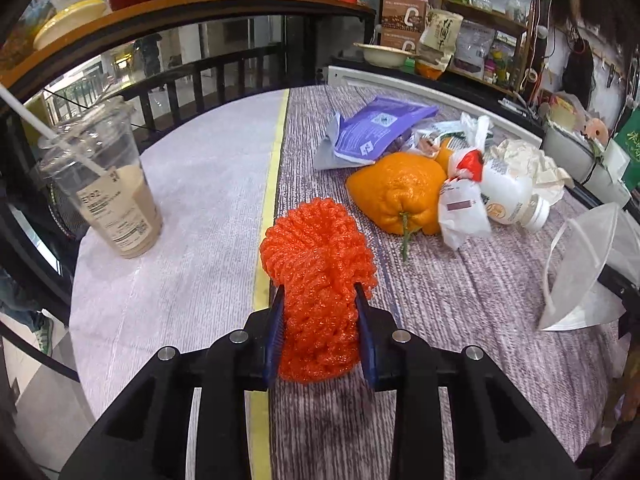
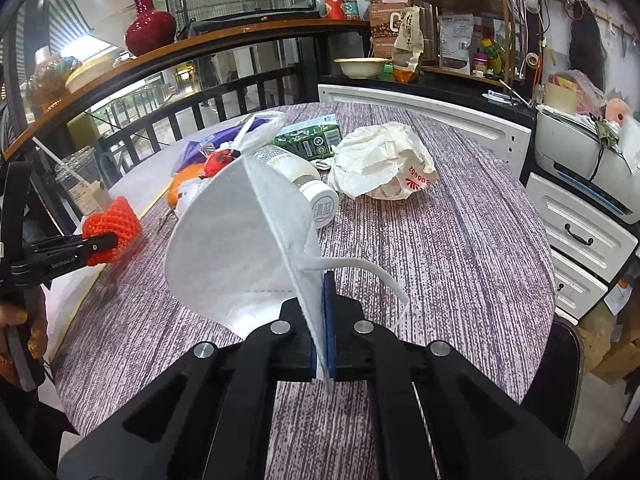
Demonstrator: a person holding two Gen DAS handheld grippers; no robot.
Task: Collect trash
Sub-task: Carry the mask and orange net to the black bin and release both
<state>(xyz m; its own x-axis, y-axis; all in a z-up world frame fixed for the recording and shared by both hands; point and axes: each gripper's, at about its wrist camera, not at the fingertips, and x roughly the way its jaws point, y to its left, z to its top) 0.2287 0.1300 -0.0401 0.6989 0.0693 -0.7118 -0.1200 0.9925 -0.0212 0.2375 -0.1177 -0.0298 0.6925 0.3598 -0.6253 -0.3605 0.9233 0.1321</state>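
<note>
An orange foam fruit net [image 1: 316,240] sits between the blue pads of my left gripper [image 1: 320,292], which is shut on it just above the table [image 1: 460,320]. In the right wrist view the same net [image 2: 122,216] and left gripper [image 2: 106,242] appear at the far left. My right gripper [image 2: 320,292] is shut on the folded edge of a white face mask [image 2: 224,248], which stands up off the table with its ear loop hanging right. In the left wrist view the mask [image 1: 580,272] is at the right edge.
A pile lies mid-table: an orange fruit [image 1: 396,196], a white bottle [image 1: 508,196], a purple packet [image 1: 372,132], a green carton [image 2: 308,140] and a crumpled paper bag [image 2: 380,164]. A plastic cup with a straw [image 1: 108,188] stands at the left. White drawers [image 2: 580,236] are at the right.
</note>
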